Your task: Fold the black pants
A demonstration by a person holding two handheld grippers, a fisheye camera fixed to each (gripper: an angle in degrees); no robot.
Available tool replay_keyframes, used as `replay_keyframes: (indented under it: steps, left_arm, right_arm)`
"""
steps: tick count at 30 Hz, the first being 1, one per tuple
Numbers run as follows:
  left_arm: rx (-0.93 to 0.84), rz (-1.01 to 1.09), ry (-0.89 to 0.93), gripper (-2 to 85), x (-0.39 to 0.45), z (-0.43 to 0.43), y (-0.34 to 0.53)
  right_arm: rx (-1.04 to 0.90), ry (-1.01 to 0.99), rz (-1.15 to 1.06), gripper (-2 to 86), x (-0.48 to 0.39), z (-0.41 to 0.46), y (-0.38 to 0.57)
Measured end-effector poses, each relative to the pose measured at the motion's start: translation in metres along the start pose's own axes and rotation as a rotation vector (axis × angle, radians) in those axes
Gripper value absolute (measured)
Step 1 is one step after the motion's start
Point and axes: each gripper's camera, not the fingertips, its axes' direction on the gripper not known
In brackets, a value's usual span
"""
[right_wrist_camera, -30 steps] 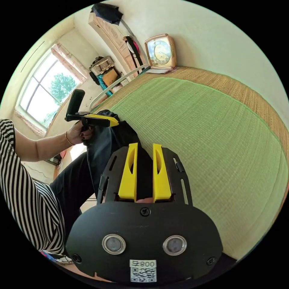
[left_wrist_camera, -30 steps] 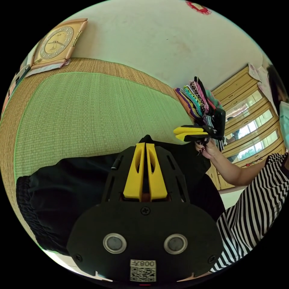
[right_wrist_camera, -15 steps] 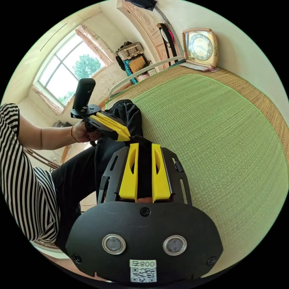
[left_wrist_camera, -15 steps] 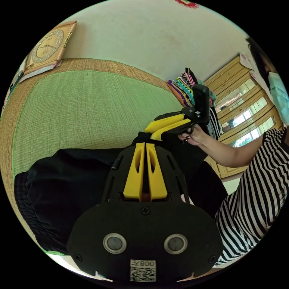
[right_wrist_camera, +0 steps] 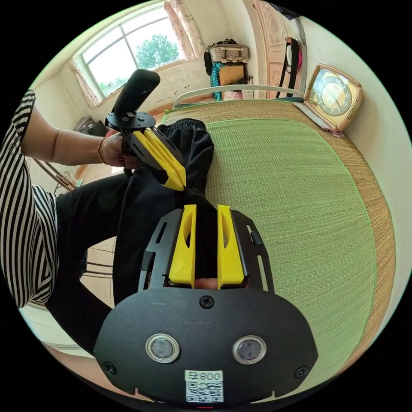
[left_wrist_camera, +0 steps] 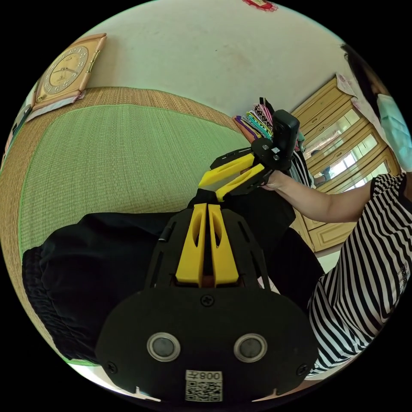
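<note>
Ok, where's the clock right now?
The clock stands against the wall at the far edge of the green mat, at the upper right of the right gripper view.

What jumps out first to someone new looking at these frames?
The black pants sprawled along the near edge of the green mat, with both yellow-fingered grippers meeting at one bunched peak of cloth: the left gripper shut on it, the right gripper with cloth between its fingers. Next, the clock leaning on the wall at the mat's far end.
</note>
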Motion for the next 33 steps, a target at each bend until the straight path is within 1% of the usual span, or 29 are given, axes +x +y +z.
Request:
replay_keyframes:
  steps: [2, 5, 7, 11, 14, 19, 21, 22, 24, 25, 27, 29, 31, 33]
  left_arm:
    - [0.004, 0.001, -0.001, 0.4, -0.003, 0.001, 0.004]
    - [0.015, -0.012, -0.005, 0.5, -0.008, 0.002, 0.012]
    - [0.042, -0.039, -0.017, 0.4, -0.013, -0.001, 0.021]
    - [0.054, -0.116, -0.06, 0.3, -0.025, -0.01, 0.044]
    - [0.024, -0.204, -0.162, 0.2, -0.038, -0.019, 0.072]
    - [-0.029, -0.382, -0.402, 0.2, -0.061, -0.036, 0.123]
    - [-0.052, -0.425, -0.451, 0.1, -0.068, -0.035, 0.137]
    - [-0.003, -0.44, -0.417, 0.1, -0.072, -0.037, 0.146]
    - [0.044, -0.499, -0.363, 0.0, -0.079, -0.038, 0.156]
    - [0.047, -0.505, -0.364, 0.0, -0.08, -0.038, 0.159]
    - [0.035, -0.504, -0.388, 0.0, -0.078, -0.037, 0.161]
    - [0.049, -0.476, -0.365, 0.0, -0.075, -0.038, 0.161]
    - [0.131, -0.437, -0.339, 0.0, -0.073, -0.047, 0.158]
    - [0.161, -0.433, -0.364, 0.0, -0.079, -0.052, 0.155]
  right_arm:
    - [0.003, 0.013, -0.02, 7.9, 0.001, 0.001, -0.005]
    - [-0.007, 0.029, -0.035, 4.7, 0.004, 0.006, -0.011]
    - [-0.021, 0.068, -0.034, 1.6, 0.007, 0.012, -0.013]
    - [-0.014, 0.065, 0.0, 0.1, 0.019, 0.014, -0.011]
    - [0.014, 0.059, 0.06, -0.2, 0.033, 0.007, -0.006]
    - [0.088, -0.004, 0.233, -0.4, 0.069, -0.001, 0.013]
    - [0.102, -0.009, 0.292, -0.4, 0.081, 0.001, 0.018]
    - [0.104, -0.021, 0.331, -0.3, 0.089, 0.003, 0.021]
    - [0.101, -0.043, 0.377, -0.3, 0.1, 0.009, 0.023]
    - [0.088, -0.046, 0.403, -0.2, 0.107, 0.014, 0.024]
    - [0.086, -0.068, 0.431, -0.1, 0.115, 0.019, 0.026]
    - [0.087, -0.085, 0.445, 0.0, 0.121, 0.022, 0.026]
    - [0.077, -0.08, 0.45, 0.1, 0.125, 0.026, 0.025]
    - [0.071, -0.078, 0.456, 0.1, 0.128, 0.028, 0.025]
